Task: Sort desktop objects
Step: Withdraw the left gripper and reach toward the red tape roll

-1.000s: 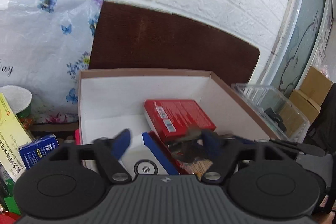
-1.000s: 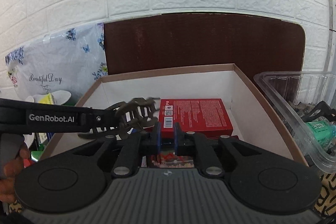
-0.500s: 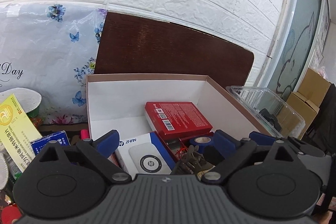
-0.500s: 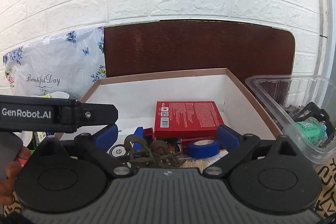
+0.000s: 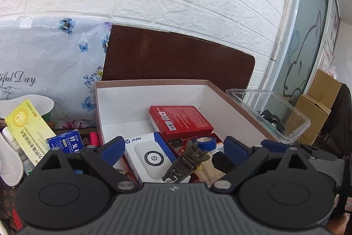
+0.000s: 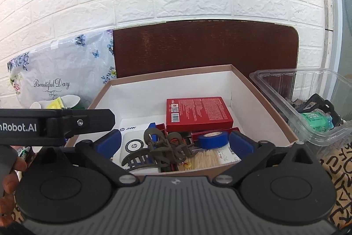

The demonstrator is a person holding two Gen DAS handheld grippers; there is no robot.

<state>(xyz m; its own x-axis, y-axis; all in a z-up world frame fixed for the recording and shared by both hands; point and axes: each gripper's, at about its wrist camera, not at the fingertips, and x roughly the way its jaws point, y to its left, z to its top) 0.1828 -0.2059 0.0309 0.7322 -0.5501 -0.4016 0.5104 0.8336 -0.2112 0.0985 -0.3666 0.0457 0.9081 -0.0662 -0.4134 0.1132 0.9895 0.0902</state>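
Note:
A brown hair claw clip (image 6: 165, 147) lies loose in the cardboard box (image 6: 259, 107), on top of a white-and-blue HP box (image 6: 132, 144). Beside it are a blue tape roll (image 6: 212, 139), a red box (image 6: 198, 112) and a pack of toothpicks (image 6: 204, 160). My right gripper (image 6: 176, 140) hangs over the box's near edge. Its jaws are opening wide, and the pads (image 6: 239, 140) stand clear of the clip. My left gripper (image 5: 173, 148) is open too, above the clip (image 5: 187, 160) and the HP box (image 5: 151, 155), touching nothing. Its black housing (image 6: 55, 124) shows at the left.
A clear plastic container (image 6: 308, 102) stands right of the box. A dark brown board (image 6: 204, 47) and a floral bag (image 5: 44, 72) lean on the brick wall. A yellow medicine box (image 5: 28, 127) and a blue one (image 5: 63, 142) crowd the left. A hand (image 6: 13, 169) holds the left gripper.
The right jaws went from shut to wide apart. The hair clip, held up at the left gripper's fingers before, now lies in the box. Both grippers drew back from the box.

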